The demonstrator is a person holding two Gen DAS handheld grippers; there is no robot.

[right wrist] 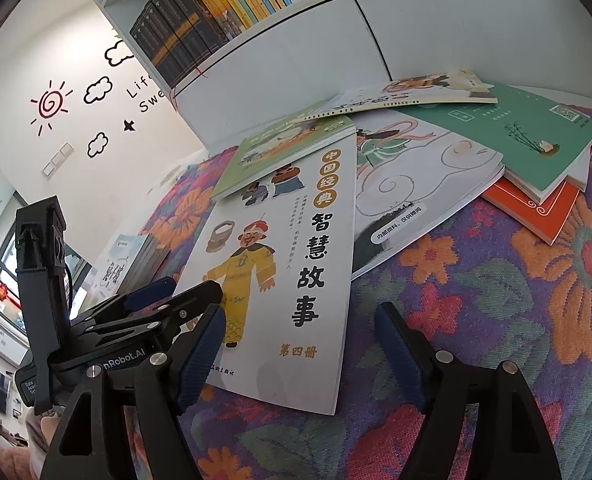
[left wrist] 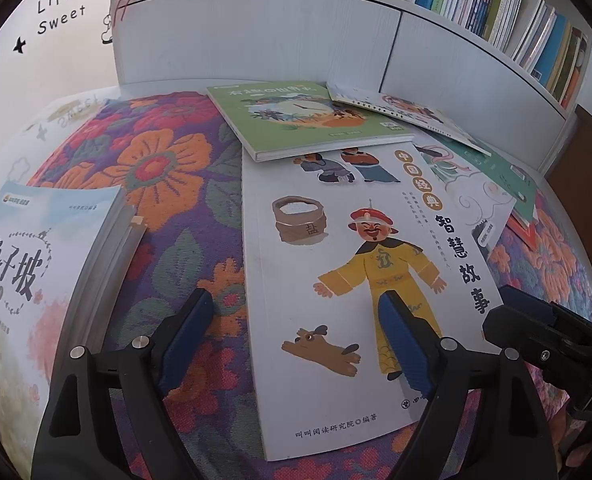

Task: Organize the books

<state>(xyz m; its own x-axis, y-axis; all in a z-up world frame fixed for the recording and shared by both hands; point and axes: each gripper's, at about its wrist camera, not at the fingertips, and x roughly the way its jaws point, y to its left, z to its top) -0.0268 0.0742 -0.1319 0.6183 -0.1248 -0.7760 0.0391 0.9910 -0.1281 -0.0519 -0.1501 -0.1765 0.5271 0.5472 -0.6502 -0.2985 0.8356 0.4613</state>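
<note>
White wall [right wrist: 24, 60] with black cloud and red sun stickers [right wrist: 50, 105] and the words "Life is Sweet" [left wrist: 62, 9], white bookshelf [left wrist: 256, 36] against it, flower-pattern cloth [right wrist: 495, 320] below, light switches [right wrist: 58, 159], bright window [right wrist: 0, 284] at far left

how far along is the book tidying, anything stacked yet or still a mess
Done: one small stack sits squared at the left of the floral cloth. In hand: nothing; the left gripper and right gripper both hover open over the white storybook. Left: that book, the green book overlapping its top, and the fanned pile on the right all lie loose and crooked.
</note>
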